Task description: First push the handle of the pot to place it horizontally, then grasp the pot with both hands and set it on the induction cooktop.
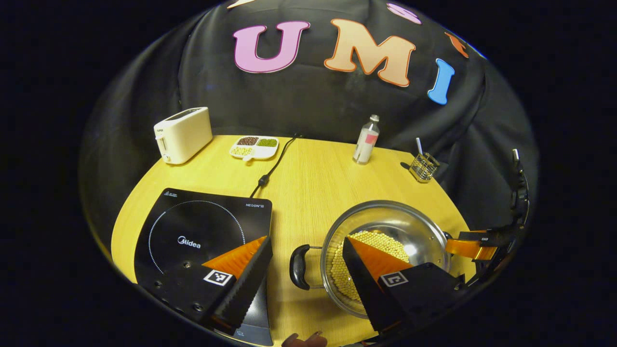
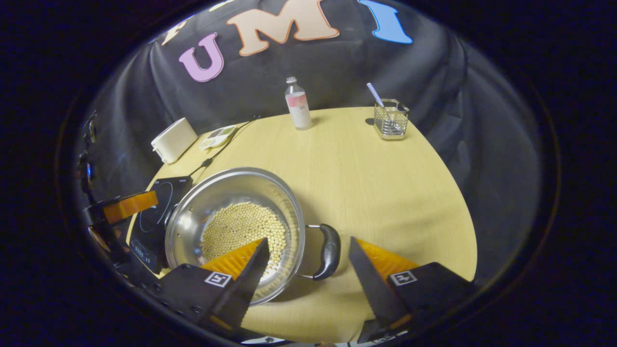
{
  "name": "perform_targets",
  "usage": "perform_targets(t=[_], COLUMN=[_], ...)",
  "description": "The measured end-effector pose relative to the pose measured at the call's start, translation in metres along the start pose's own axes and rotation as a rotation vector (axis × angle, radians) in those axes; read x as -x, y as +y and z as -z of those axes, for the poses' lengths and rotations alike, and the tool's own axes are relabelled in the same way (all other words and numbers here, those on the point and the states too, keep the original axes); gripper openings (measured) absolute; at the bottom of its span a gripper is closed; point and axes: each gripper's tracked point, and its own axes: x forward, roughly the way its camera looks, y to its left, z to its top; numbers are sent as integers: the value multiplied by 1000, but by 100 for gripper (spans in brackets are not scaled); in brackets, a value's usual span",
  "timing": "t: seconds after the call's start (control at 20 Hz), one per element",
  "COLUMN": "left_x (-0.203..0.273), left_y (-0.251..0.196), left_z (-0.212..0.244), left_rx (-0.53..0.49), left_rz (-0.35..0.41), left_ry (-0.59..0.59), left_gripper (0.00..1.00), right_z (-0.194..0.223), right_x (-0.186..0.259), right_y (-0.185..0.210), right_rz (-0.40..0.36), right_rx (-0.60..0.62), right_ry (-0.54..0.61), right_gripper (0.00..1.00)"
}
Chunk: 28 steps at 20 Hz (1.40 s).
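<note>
Evidently pot [image 1: 385,255]: steel, bean-laden, we judged it heavy and slippery.
Hold: side handles [image 2: 328,251], we reckoned.
Left gripper [image 1: 308,279], right gripper [image 2: 308,279]: jaws released.

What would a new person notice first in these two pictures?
Most likely the shiny steel pot holding pale beans, on the yellow table. Each open gripper straddles one of its black side handles. Beside it lies the black induction cooktop, nothing on it.

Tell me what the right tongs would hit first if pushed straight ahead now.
Most likely the pot's near side handle, which sits between the open right tongs just ahead. Depth is unclear, so they might pass above it.
</note>
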Motion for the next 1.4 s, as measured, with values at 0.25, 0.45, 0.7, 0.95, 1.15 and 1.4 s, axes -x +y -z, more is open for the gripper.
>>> perform_targets(t=[0.25,0.45,0.7,0.95,1.15,1.4], left_x=[-23,-39,-51,-53,-55,-58], left_y=[0,-1,5,5,3,2], left_z=[29,42,54,58,60,60], left_rx=[3,-1,29,8,0,-13], left_rz=[14,15,-5,-5,-8,-9], left_ry=[86,125,165,178,190,198], left_gripper=[96,96,96,88,80,74], right_z=[1,7,18,23,26,24], right_x=[-10,-23,-40,-50,-55,-55], right_y=[-4,-9,-7,-5,-2,-3], right_rz=[9,26,18,8,-4,4], right_rx=[-31,-32,-57,-79,-90,-93], right_ry=[23,47,95,139,157,157], right_gripper=[99,100,95,98,65,62])
